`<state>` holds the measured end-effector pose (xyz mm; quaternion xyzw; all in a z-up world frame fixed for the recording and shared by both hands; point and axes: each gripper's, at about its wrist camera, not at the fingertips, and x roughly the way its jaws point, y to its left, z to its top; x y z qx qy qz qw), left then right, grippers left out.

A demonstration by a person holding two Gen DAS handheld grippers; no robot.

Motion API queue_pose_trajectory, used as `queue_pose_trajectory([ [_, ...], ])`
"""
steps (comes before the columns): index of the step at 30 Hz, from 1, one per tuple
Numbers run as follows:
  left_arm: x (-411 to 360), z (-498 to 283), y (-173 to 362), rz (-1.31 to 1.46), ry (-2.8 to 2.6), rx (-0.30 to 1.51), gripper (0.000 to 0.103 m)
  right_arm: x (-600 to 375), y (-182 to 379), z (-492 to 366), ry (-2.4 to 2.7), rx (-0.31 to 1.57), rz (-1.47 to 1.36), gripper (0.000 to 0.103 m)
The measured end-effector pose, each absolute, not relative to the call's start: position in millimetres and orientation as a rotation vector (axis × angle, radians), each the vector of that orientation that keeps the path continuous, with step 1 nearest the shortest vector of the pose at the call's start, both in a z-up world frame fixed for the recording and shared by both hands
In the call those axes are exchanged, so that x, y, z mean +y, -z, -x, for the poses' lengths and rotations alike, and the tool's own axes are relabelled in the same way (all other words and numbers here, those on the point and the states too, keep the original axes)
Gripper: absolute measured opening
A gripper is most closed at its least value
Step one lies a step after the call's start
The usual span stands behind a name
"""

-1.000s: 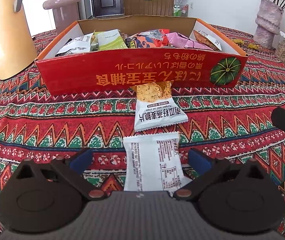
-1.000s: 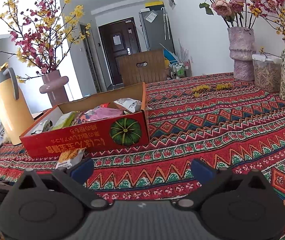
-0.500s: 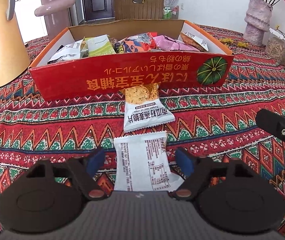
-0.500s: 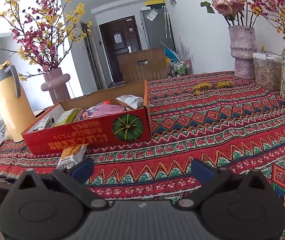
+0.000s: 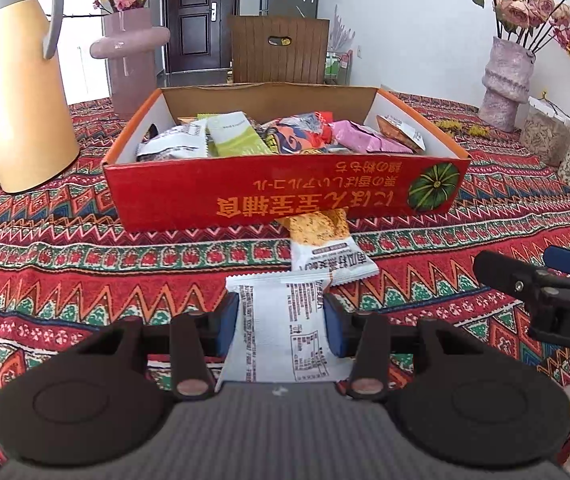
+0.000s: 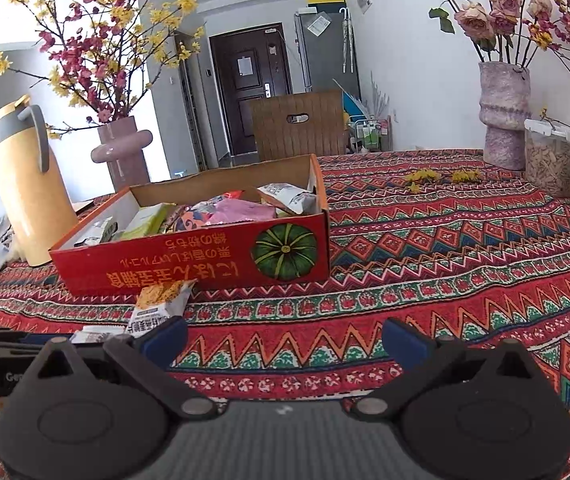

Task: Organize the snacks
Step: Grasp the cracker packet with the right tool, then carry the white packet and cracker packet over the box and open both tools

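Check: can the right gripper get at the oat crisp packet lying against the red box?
Probably yes. The right gripper is empty with jaws wide. The oat crisp packet lies ahead to its left, top uncovered, though the left gripper, closing on a white packet, crowds that side.

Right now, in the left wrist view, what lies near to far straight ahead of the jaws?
White snack packet between the closing jaws → oat crisp packet on the tablecloth → red snack box → wooden chair back → dark door.
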<state>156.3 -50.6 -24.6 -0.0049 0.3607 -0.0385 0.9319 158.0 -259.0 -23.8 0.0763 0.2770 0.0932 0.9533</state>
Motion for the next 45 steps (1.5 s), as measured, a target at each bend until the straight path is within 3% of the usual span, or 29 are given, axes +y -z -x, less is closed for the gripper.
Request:
queue_pose_trajectory([
  [19,18.1,-167.0,7.5,0.034,0.016,0.626,0.045,-153.7,25.8,-225.8,-0.280,0.696,-0.005,0.103],
  [22,22.0,-168.2,9.6,0.044,0.016,0.631,0.045,-143.0,32.3,-239.3,-0.270,0.724,0.002,0.095],
  [27,26.6,-168.8,12.0,0.054,0.014,0.633,0.045,-131.6,40.9,-246.3,-0.274,0.751,0.007,0.055],
  [30,26.0,-169.9,11.9,0.053,0.015,0.632,0.045,-130.6,40.4,-243.8,-0.293,0.744,0.010,0.047],
  [35,24.0,-170.4,11.3,0.054,0.020,0.631,0.045,-135.3,37.0,-235.4,-0.309,0.729,0.009,0.041],
  [45,17.5,-169.4,-3.3,0.050,0.027,0.594,0.045,-157.7,15.5,-217.9,-0.318,0.637,-0.022,0.041],
])
